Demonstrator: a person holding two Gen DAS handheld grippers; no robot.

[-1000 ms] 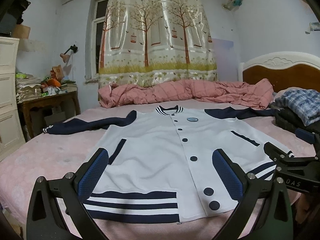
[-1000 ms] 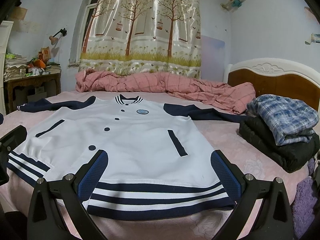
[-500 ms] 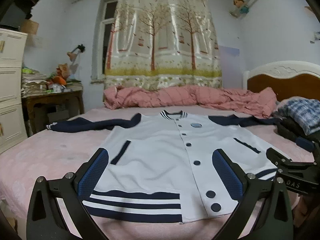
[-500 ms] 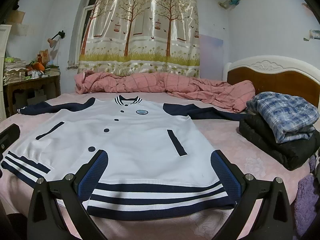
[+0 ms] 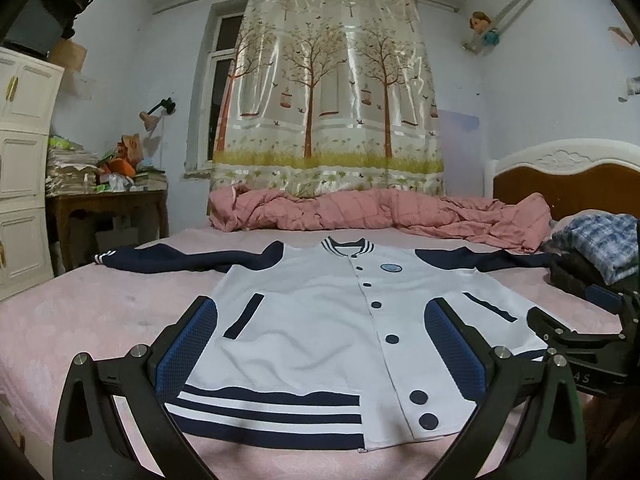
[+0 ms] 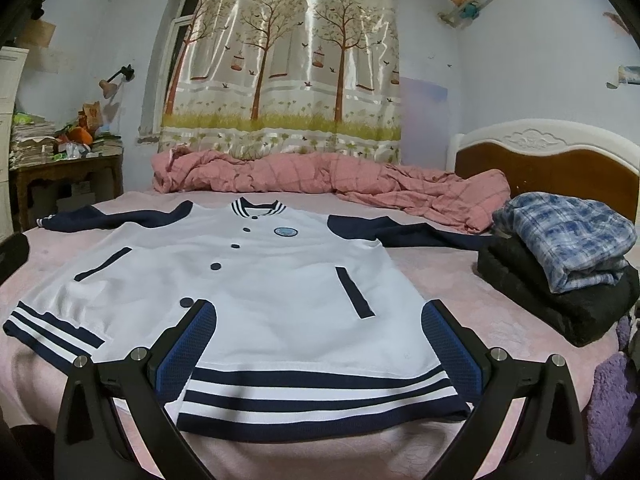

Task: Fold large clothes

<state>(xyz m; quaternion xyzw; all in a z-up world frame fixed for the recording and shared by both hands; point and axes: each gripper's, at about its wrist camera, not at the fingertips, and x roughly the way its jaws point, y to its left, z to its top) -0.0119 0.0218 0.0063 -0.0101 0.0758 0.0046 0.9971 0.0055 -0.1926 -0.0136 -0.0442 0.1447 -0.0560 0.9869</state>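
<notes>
A white varsity jacket [image 5: 320, 320] [image 6: 260, 280] with navy sleeves, dark buttons and a navy-striped hem lies flat and buttoned on the pink bed, collar away from me. My left gripper [image 5: 320, 344] hovers open just above the hem, left of the button line. My right gripper [image 6: 316, 344] is open over the hem's right half, nothing between its blue pads. In the left wrist view the right gripper [image 5: 580, 344] shows at the far right, by the jacket's right edge.
A folded blue plaid shirt on dark clothes [image 6: 568, 264] sits on the bed at the right. A rumpled pink quilt [image 5: 380, 216] lies along the far side. A wooden headboard [image 6: 560, 168] stands at the right; a cluttered desk [image 5: 108, 200] and white drawers [image 5: 24, 176] at the left.
Both grippers have dropped lower and tilted up, so the jacket sits lower and flatter in view. Both stay open; the jacket has not moved.
</notes>
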